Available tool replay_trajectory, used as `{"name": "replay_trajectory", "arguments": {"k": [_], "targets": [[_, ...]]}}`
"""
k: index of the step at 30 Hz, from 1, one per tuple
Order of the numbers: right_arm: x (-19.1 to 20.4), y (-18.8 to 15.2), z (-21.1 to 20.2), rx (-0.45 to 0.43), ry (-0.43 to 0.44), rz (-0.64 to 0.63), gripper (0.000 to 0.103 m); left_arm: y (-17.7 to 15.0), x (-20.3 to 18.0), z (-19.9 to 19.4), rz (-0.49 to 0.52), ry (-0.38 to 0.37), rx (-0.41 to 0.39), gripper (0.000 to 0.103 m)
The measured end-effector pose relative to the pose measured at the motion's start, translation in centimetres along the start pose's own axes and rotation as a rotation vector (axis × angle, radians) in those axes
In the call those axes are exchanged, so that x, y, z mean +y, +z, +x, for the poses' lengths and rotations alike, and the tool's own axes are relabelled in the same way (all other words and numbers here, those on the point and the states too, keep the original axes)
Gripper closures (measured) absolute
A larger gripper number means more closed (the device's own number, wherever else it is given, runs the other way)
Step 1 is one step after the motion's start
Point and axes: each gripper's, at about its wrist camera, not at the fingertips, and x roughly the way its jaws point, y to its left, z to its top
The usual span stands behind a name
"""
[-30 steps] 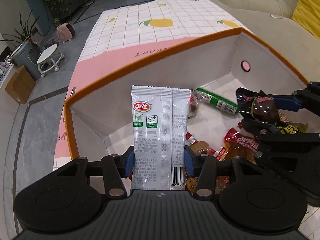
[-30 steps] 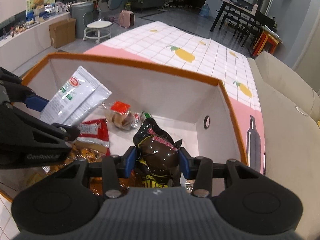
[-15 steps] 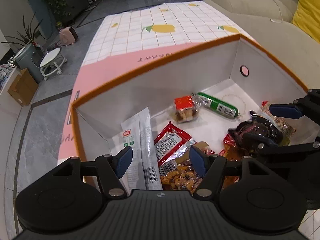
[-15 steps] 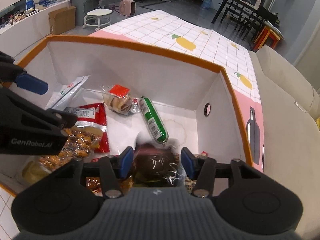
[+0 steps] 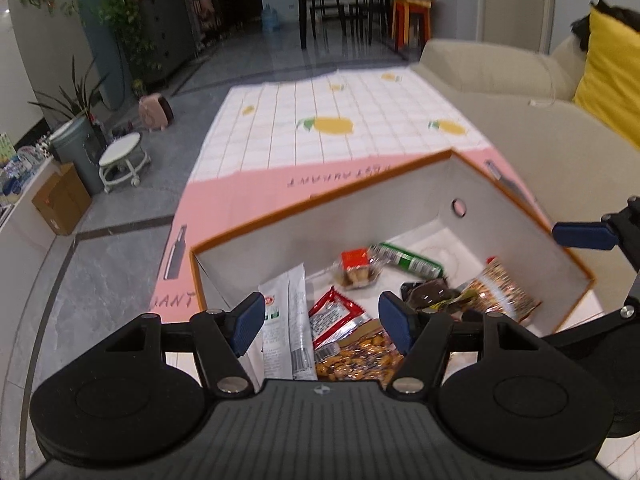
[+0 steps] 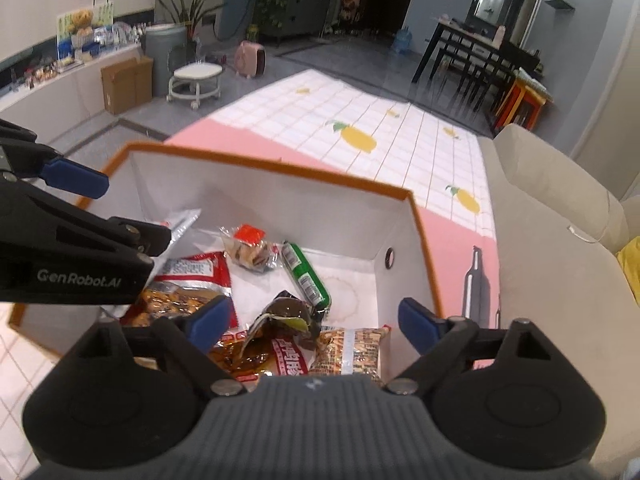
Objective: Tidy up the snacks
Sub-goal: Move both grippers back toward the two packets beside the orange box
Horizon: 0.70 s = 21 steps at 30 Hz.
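Observation:
An orange-rimmed white box (image 5: 320, 200) (image 6: 280, 168) holds several snack packets. The white packet (image 5: 286, 320) leans against the box's left wall; only its tip shows in the right wrist view (image 6: 184, 220). The dark brown packet (image 6: 286, 314) (image 5: 430, 290) lies among the other snacks near a green sausage (image 6: 306, 276) (image 5: 408, 260). My left gripper (image 5: 322, 322) is open and empty above the box's near left part. My right gripper (image 6: 316, 322) is open and empty above the box's near right part.
The box stands on a pink and white checked cloth (image 5: 340, 120) with lemon prints. A beige sofa (image 5: 520, 120) runs along the right. A white stool (image 6: 196, 80), a bin and a cardboard carton stand on the floor at the left.
Both grippers opened and let their packets fall into the box, the white one at the left and the dark brown one in the middle. Both grippers then rose and drew back.

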Motion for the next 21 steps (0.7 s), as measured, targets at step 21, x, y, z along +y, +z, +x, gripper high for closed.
{"name": "replay_trajectory", "arguments": {"k": [21], "targets": [[-0.2,-8.2,-10.6,-0.135,-0.009,0.114,0.004,-5.8,-3.8,-9.8,-0.055,-0.061,-0.152,0.026]]}}
